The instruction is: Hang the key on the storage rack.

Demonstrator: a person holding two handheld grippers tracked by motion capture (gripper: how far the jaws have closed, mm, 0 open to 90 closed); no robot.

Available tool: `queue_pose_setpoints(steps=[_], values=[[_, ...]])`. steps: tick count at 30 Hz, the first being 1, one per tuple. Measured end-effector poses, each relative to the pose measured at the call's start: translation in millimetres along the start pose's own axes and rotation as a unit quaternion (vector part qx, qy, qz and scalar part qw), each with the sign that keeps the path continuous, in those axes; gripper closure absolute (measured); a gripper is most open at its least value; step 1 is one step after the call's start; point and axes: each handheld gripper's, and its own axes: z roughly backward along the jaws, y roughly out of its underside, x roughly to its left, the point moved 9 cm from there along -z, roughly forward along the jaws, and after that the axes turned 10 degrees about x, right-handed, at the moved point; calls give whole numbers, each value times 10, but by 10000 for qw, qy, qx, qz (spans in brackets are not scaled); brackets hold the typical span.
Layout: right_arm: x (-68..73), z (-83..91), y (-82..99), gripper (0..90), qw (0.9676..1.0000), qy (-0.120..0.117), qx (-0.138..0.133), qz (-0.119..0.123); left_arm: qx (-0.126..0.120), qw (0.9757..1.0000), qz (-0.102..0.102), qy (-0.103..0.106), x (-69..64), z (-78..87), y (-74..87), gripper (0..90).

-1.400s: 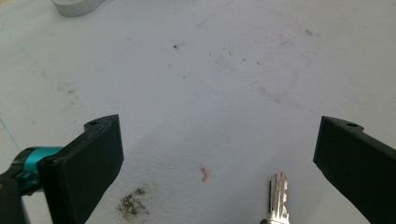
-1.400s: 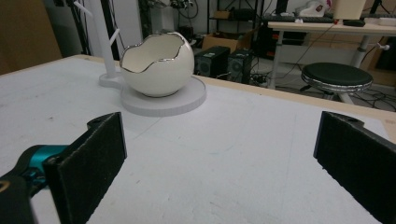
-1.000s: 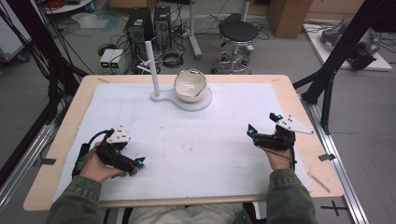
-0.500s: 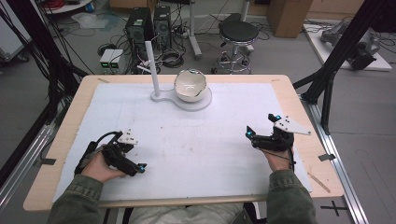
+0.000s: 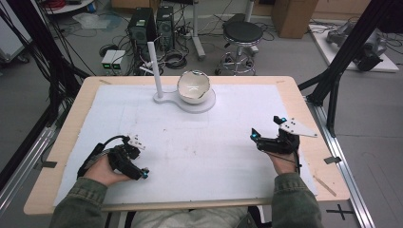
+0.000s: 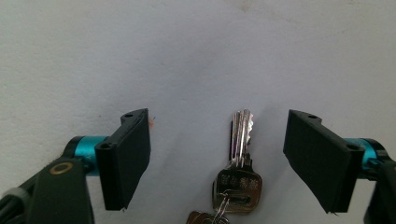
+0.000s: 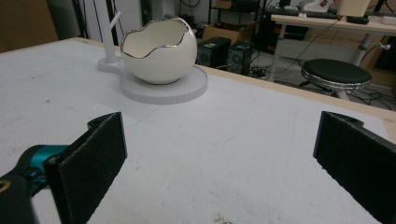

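In the left gripper view a bunch of silver keys (image 6: 238, 158) lies flat on the white mat, blades pointing away, a second key head and a ring at the bottom edge. My left gripper (image 6: 218, 116) straddles them; its jaws have just been closing, with a gap on each side of the keys and neither pad touching. In the high view my left gripper (image 5: 139, 161) sits low at the front left of the mat. At the front right my right gripper (image 5: 266, 127) is held open, and nothing lies between its jaws (image 7: 223, 122).
A white egg-shaped bowl (image 5: 193, 87) with a silver rim sits on a round white base (image 5: 209, 102) at the table's far middle, an upright white post (image 5: 153, 66) beside it. The bowl (image 7: 159, 51) lies ahead of the right gripper. A stool and computer cases stand beyond the table.
The left gripper has shifted slightly right and toward the front edge. The right gripper has kept still.
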Motion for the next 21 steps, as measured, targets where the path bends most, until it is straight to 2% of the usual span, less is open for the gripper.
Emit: queue_pose_setpoints(steps=[4,7,10,11,17,20,21], values=[[-4,3,2,16,10000,-6,5,-28,-43,10000,-11,-12,2,21,2,298],[-13,3,0,16,10000,17,-4,-23,54,9999,-123,-33,1,32,21,334],[-15,2,1,18,10000,14,-2,-19,65,9999,-149,-25,-15,23,18,373],[-4,6,4,40,10000,-54,19,-22,129,9997,-226,-21,-21,12,25,387],[-7,3,4,40,10000,-40,24,-3,217,9994,-275,-32,-31,-14,34,445],[-5,4,6,40,10000,-41,34,-13,229,9994,-244,12,-40,-18,31,477],[-5,2,6,40,10000,-33,32,1,264,9992,-271,108,-59,-24,32,513]])
